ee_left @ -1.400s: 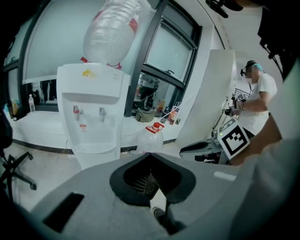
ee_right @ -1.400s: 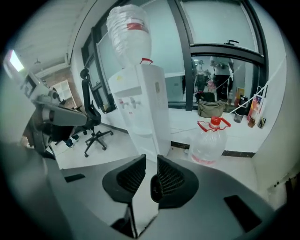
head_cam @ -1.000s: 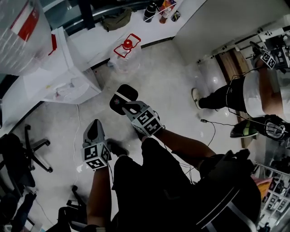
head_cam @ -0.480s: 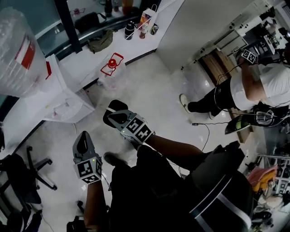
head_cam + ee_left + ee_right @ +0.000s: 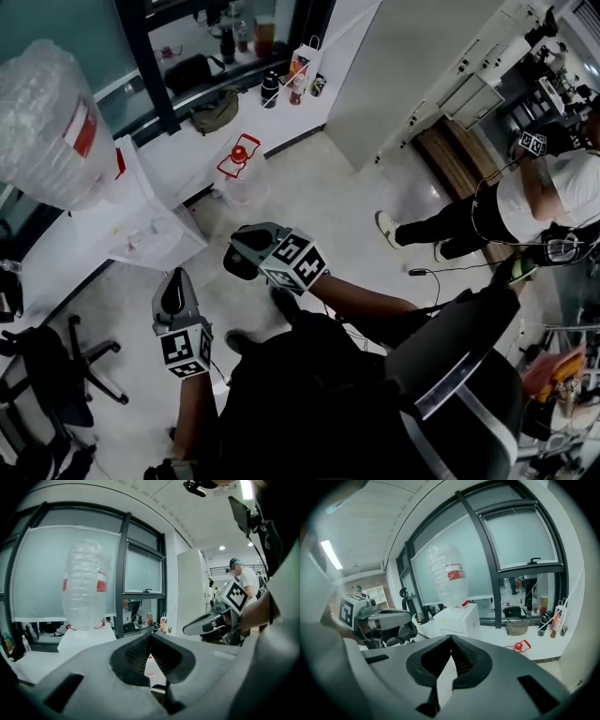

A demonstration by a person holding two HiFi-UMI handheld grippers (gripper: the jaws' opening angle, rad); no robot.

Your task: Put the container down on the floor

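Note:
The container, a clear jug with a red handle and cap, stands upright on the pale floor by the white ledge; its red top also shows in the right gripper view. My right gripper hangs above the floor, short of the jug and apart from it, its jaws shut with nothing between them. My left gripper is lower left, near the white water dispenser, also shut and empty. Each gripper shows in the other's view: the right gripper and the left gripper.
A large inverted water bottle tops the dispenser. Bags and bottles line the ledge under the window. Another person stands at the right by a cable. An office chair is at lower left.
The head view has swung, so the jug sits farther up and away from my right gripper. Both grippers have kept close to my body, clear of the jug.

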